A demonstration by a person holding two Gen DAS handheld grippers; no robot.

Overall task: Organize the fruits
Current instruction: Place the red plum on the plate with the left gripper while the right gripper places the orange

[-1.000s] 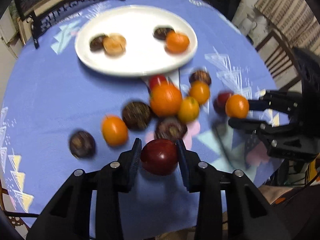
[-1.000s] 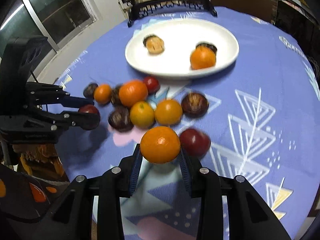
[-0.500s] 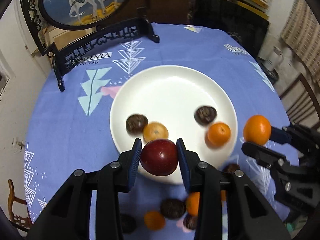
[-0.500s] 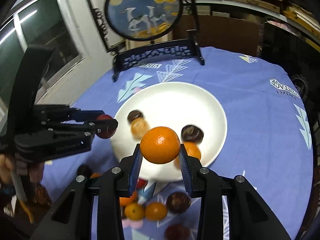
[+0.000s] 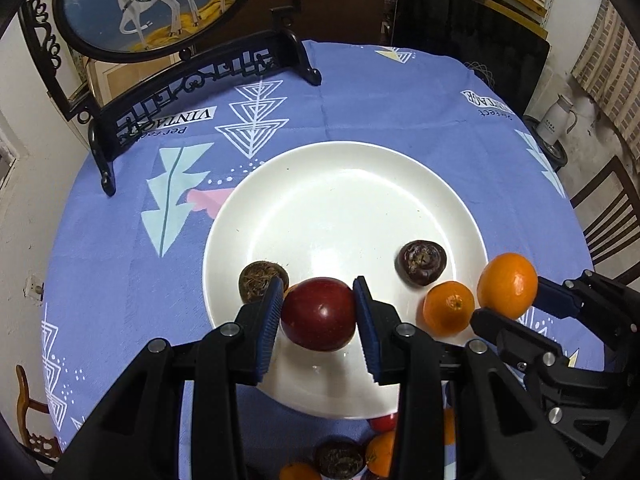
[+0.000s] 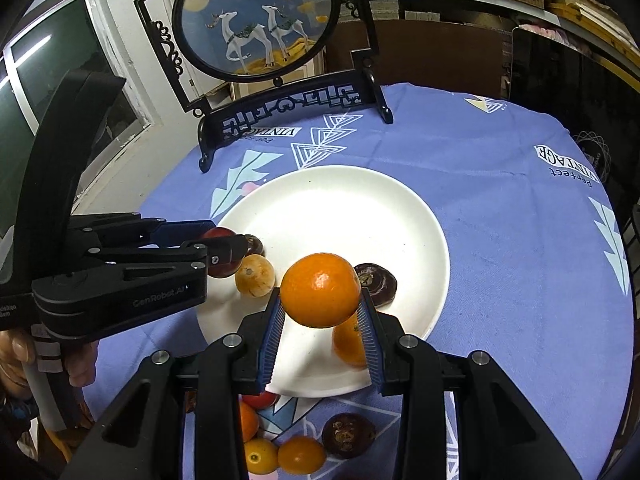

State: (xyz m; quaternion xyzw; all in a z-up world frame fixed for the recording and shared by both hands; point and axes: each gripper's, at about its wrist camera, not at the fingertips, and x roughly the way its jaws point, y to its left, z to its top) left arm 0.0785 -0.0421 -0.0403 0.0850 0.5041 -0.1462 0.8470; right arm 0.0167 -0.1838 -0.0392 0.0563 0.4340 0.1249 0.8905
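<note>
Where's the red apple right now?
The red apple is clamped in the left claw at the centre of the left wrist view, over the near-left part of the white plate, beside a brown fruit.

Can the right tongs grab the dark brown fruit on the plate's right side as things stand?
Probably not yet: the right tongs are shut on an orange, so they would have to release it first. The dark brown fruit lies uncovered just beyond.

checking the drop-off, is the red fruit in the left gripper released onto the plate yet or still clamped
Still clamped: the left gripper has both pads pressed against the red fruit, over the near part of the white plate. Whether it touches the plate, cannot tell.
</note>
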